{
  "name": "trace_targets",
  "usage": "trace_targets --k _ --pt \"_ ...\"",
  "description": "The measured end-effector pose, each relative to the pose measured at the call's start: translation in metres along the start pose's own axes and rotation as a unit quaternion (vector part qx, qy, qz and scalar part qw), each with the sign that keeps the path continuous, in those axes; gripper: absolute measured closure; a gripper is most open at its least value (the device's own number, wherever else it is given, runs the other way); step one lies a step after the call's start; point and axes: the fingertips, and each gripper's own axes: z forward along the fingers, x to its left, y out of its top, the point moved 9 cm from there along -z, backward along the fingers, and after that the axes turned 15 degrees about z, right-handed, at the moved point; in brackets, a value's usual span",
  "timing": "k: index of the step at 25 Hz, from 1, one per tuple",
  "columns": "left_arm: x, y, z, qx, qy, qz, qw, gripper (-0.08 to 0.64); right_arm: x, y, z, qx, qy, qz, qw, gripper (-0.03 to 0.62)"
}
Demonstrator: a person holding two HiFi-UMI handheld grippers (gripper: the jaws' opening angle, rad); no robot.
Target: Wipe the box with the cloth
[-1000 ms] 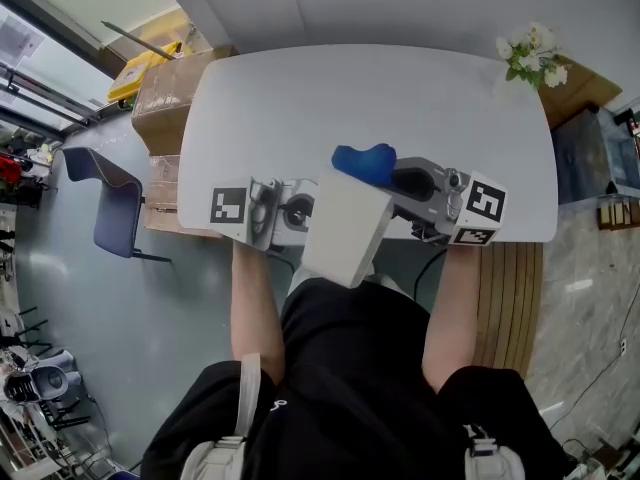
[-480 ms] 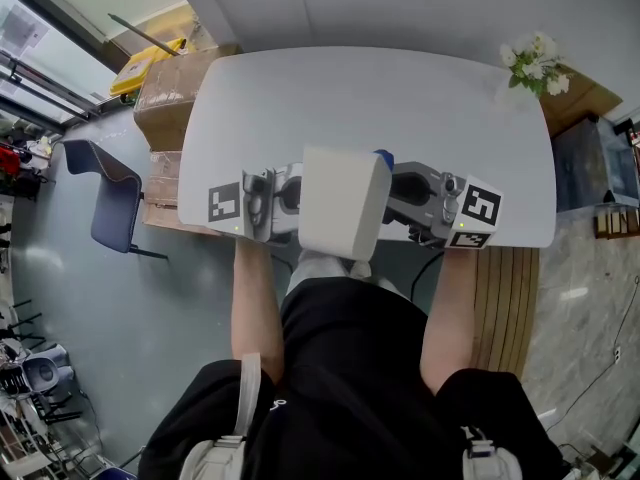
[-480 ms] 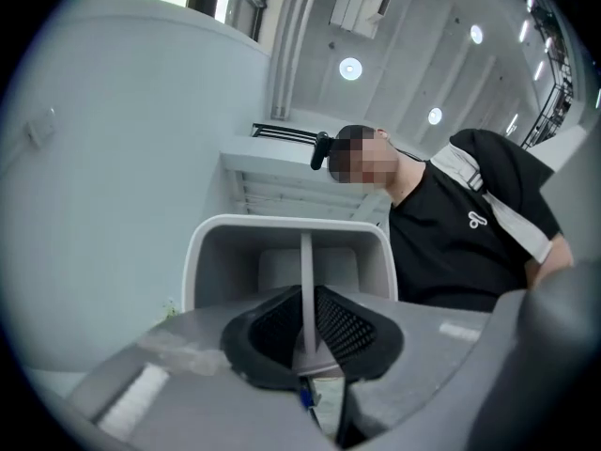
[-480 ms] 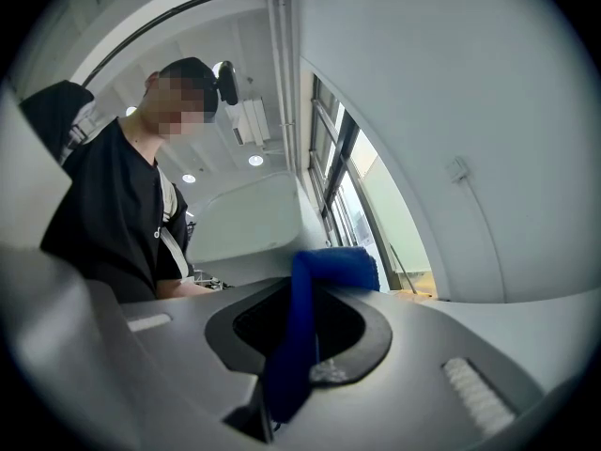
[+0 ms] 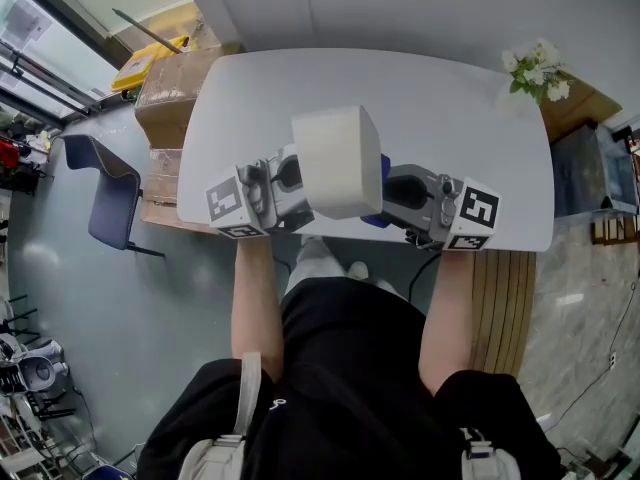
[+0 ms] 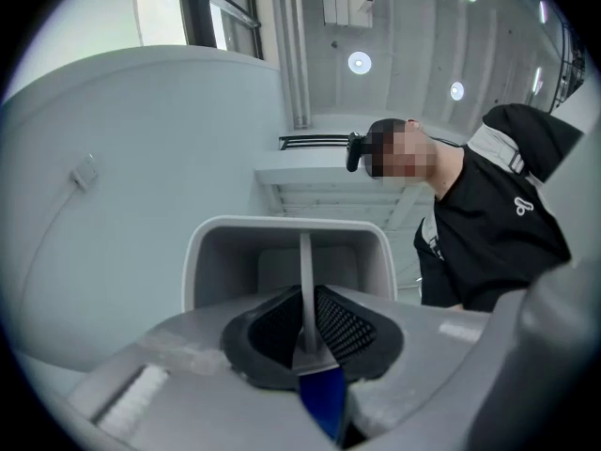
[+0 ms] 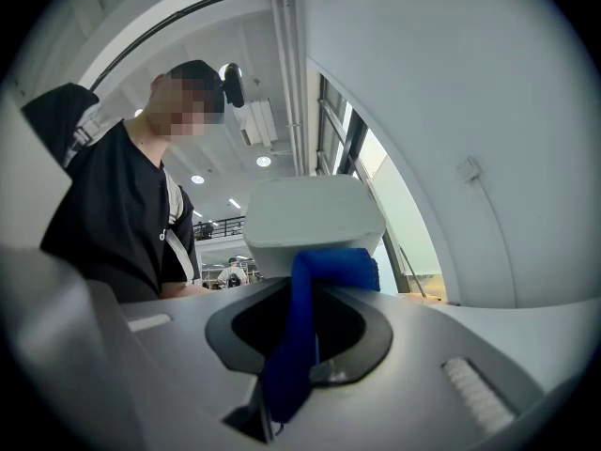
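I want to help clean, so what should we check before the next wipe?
1. Left claw shut on the box wall: ok.
2. Right claw shut on the cloth: ok.
3. Cloth up against the box: ok.
4. Box held up off the table: ok.
5. Flowers well away from both claws: ok.
6. Box clean all over: cannot tell.
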Motion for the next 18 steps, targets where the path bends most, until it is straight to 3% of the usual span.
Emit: trace_targets --k 13,18 --pt "0.015 -0.008 -0.01 0.029 0.105 0.007 0.9941 0.508 0.0 -0.001 0.001 0.003 0.019 0.003 1.0 0.537" --pt "0.017 -0.014 -0.015 0.037 0.126 0.005 0.9913 0.508 -0.001 -0.002 0.0 0.006 0.027 0.008 1.0 0.537"
